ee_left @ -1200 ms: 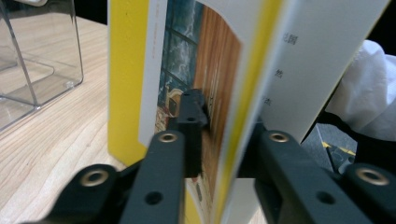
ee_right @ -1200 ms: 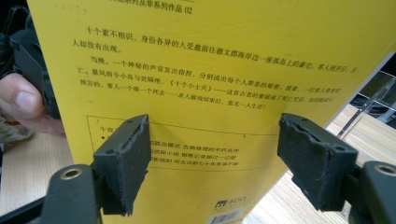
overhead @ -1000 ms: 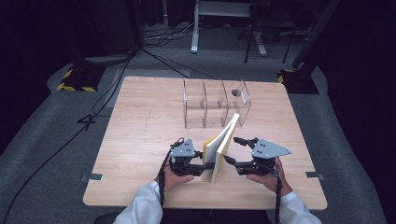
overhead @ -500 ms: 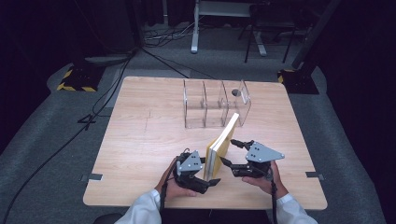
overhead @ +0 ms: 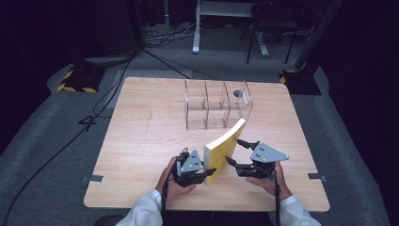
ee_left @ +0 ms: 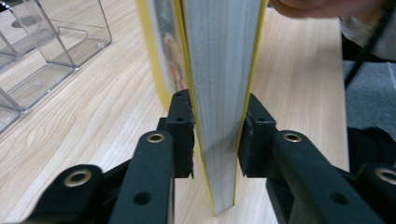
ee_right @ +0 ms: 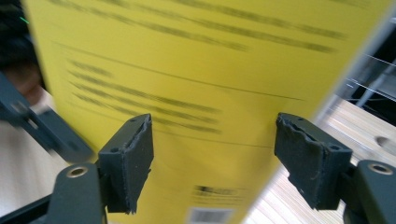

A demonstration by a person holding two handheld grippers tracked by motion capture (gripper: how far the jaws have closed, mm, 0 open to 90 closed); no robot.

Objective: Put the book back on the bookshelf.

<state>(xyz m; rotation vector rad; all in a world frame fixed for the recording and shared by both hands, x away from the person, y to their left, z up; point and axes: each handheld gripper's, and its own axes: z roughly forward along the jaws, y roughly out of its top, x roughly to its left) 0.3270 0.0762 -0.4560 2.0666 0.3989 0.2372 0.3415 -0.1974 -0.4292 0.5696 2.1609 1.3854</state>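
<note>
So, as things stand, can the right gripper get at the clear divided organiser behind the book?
Probably not directly. The upright yellow book stands right before the right gripper, whose open fingers face its cover. The clear organiser lies beyond; the gripper would have to go round.

A light wooden square table [overhead: 141, 141] stands on a grey carpeted floor [overhead: 42, 150] (cables trail across it). Toward the table's far edge sits a clear acrylic divided organiser [overhead: 214, 106], open at the top. Nearer the front edge a thick yellow-covered book [overhead: 225, 146] stands on its lower edge on the tabletop, well apart from the organiser's base.
</note>
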